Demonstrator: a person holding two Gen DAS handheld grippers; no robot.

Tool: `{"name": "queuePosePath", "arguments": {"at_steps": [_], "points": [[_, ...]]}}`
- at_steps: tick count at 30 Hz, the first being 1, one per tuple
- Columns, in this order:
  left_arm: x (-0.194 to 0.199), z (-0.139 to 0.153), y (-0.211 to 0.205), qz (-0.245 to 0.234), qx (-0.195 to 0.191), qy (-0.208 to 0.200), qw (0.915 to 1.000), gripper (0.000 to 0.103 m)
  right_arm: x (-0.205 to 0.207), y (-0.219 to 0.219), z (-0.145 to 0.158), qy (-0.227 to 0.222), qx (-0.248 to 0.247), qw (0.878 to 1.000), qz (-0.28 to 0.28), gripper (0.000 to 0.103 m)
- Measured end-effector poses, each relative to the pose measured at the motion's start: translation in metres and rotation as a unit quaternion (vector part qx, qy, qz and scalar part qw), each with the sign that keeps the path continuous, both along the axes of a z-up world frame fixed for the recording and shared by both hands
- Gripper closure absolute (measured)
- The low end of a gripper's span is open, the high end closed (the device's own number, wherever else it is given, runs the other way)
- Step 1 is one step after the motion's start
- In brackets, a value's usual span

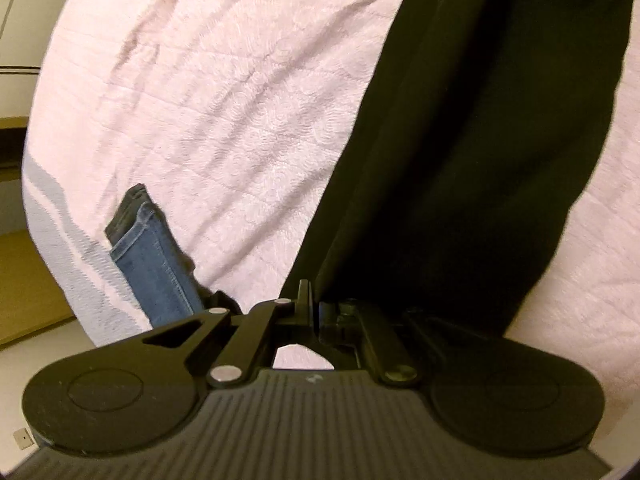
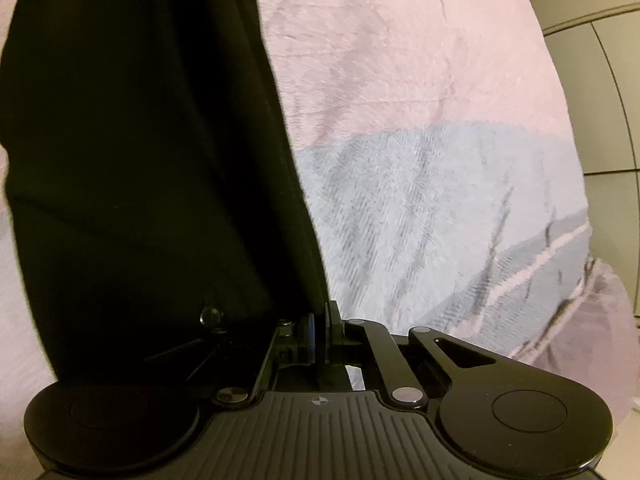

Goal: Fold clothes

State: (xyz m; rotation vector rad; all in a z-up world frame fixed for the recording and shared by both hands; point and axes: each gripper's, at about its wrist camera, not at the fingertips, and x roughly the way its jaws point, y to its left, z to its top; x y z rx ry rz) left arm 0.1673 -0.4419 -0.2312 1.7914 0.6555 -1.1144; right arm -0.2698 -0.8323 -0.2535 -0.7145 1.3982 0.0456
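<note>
I am working in a home bedroom. Evidence: a bed covered by a pale pink quilted bedspread with a stitched swirl pattern (image 1: 240, 100), which shows a grey-blue striped band (image 2: 420, 208) toward one edge. A folded pair of blue denim jeans (image 1: 156, 264) lies on it, beside a large black fabric garment (image 1: 480, 140). Light cabinet doors (image 2: 600, 100) stand past the bed, and a tan wooden furniture piece (image 1: 24, 280) sits beside it.

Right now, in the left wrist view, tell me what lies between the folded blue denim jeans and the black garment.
Only bare pink quilted bedspread lies between the folded blue denim jeans and the black garment; the left wrist view shows it.
</note>
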Motion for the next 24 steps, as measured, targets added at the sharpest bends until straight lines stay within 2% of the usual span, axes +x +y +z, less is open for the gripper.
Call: {"name": "queuePosePath", "arguments": {"at_steps": [3,6,8,10,12,15,17,20,24], "points": [[0.008,-0.025,-0.016,0.007,0.012,-0.006,0.9999,0.099,0.015,-0.020,-0.020,0.014,0.024,1.000,-0.012,0.101],[0.011,-0.051,-0.027,0.015,0.022,-0.021,0.9994,0.091,0.022,-0.034,-0.038,0.011,0.042,0.998,-0.040,0.098],[0.013,-0.064,-0.030,0.021,0.025,-0.039,0.9987,0.081,0.023,-0.041,-0.043,-0.008,0.031,0.997,-0.067,0.088],[0.015,-0.071,-0.030,0.031,0.025,-0.057,0.9975,0.072,0.020,-0.048,-0.045,-0.032,0.005,0.994,-0.108,0.068],[0.017,-0.072,-0.029,0.038,0.025,-0.068,0.9967,0.068,0.014,-0.054,-0.041,-0.052,-0.018,0.986,-0.157,0.058],[0.017,-0.065,-0.027,0.046,0.017,-0.075,0.9960,0.066,0.001,-0.053,-0.024,-0.082,-0.019,0.970,-0.229,0.058],[0.016,-0.057,-0.024,0.049,0.004,-0.082,0.9954,0.061,-0.009,-0.043,-0.010,-0.112,-0.002,0.957,-0.268,0.058],[0.015,-0.043,-0.019,0.065,-0.013,-0.086,0.9941,0.060,-0.020,-0.014,0.000,-0.135,0.045,0.942,-0.303,0.056],[0.006,-0.023,0.002,0.080,-0.022,-0.091,0.9924,0.059,-0.030,0.025,-0.007,-0.115,0.044,0.948,-0.295,0.055]]}}
